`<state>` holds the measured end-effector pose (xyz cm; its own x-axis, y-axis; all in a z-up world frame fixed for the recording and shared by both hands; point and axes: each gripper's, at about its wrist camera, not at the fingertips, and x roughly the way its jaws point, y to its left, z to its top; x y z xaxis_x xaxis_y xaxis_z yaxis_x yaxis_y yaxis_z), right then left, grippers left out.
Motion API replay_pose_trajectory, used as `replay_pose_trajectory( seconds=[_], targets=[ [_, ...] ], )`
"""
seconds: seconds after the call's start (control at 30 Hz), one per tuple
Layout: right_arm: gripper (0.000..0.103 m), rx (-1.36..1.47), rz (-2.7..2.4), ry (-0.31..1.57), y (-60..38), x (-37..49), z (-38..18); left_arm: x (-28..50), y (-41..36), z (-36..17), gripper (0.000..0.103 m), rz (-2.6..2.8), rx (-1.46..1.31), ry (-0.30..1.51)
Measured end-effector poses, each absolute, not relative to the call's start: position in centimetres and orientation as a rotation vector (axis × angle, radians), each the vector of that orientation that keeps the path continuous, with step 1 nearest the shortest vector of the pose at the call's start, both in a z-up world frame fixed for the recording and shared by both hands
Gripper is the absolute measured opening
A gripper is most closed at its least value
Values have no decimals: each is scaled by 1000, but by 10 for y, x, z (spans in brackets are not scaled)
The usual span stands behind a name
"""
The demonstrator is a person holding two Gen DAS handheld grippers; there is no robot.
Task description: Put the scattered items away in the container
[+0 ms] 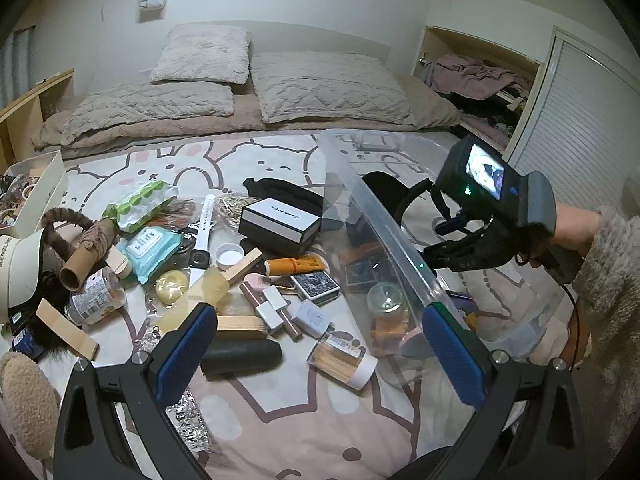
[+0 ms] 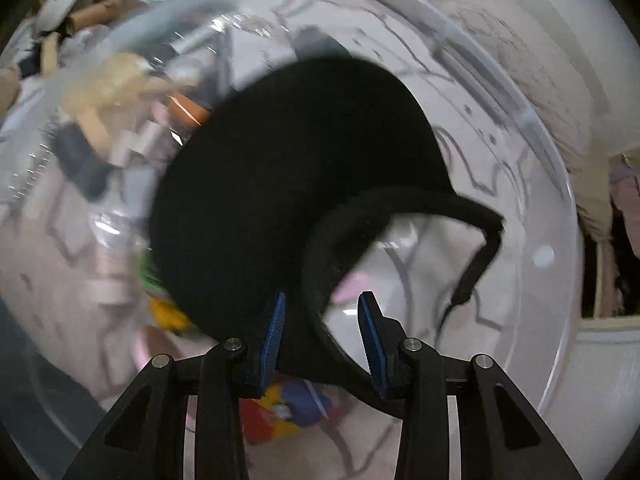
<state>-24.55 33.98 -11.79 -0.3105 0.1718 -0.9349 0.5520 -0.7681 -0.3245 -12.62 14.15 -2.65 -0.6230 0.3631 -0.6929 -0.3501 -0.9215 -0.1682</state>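
A clear plastic container (image 1: 376, 208) stands on the bed at the right, its near rim running between my left fingers. My left gripper (image 1: 320, 340) is open and empty above scattered items: a Chanel box (image 1: 280, 220), a card deck (image 1: 316, 286), an orange tube (image 1: 296, 266), a toothpick jar (image 1: 344, 360), a black case (image 1: 240, 356). My right gripper (image 2: 322, 340) hangs inside the container (image 2: 552, 208). Its jaws stand apart around the edge of a black cap (image 2: 288, 184), also seen in the left wrist view (image 1: 388, 192). The right view is blurred.
A white box (image 1: 36, 184) of hair ties sits at the far left. A white visor (image 1: 16, 272), cardboard tube (image 1: 86, 254), wipes packs (image 1: 150, 250) and a white watch (image 1: 202, 236) lie left of centre. Pillows (image 1: 328, 88) lie behind. Coloured items (image 2: 280, 408) rest in the container.
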Motion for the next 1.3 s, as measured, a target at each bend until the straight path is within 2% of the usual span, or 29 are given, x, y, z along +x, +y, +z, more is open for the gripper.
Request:
replay_pose_trajectory(
  seconds=[0.2,0.33,0.47,0.53,0.57,0.6,0.67,1.03,1.3],
  targets=[
    [38,1738,-2188,892,361,-249,-120,-124,142,-24,103,2525,-1075,-15],
    [38,1640,-2289,776,370,-242,-89,-125,138,-24,103,2535,-1079,-19],
    [39,1553,-2325,751,377,-229,-61,-124,135,-25,103,2534,-1081,-27],
    [40,1536,-2290,841,377,-219,-56,-123,135,-26,103,2533,-1081,-29],
    [52,1529,-2275,905,376,-219,-59,-123,135,-26,103,2531,-1081,-31],
    [69,1512,-2250,1020,375,-212,-63,-123,135,-27,103,2528,-1081,-34],
    [76,1488,-2181,1167,375,-201,-73,-123,135,-28,103,2523,-1081,-37],
    [76,1700,-1973,1516,385,-233,-141,-127,138,-35,103,2514,-1103,-37],
    [76,1745,-1986,1610,378,-268,-164,-138,128,-44,103,2527,-1139,-46]
  ],
)
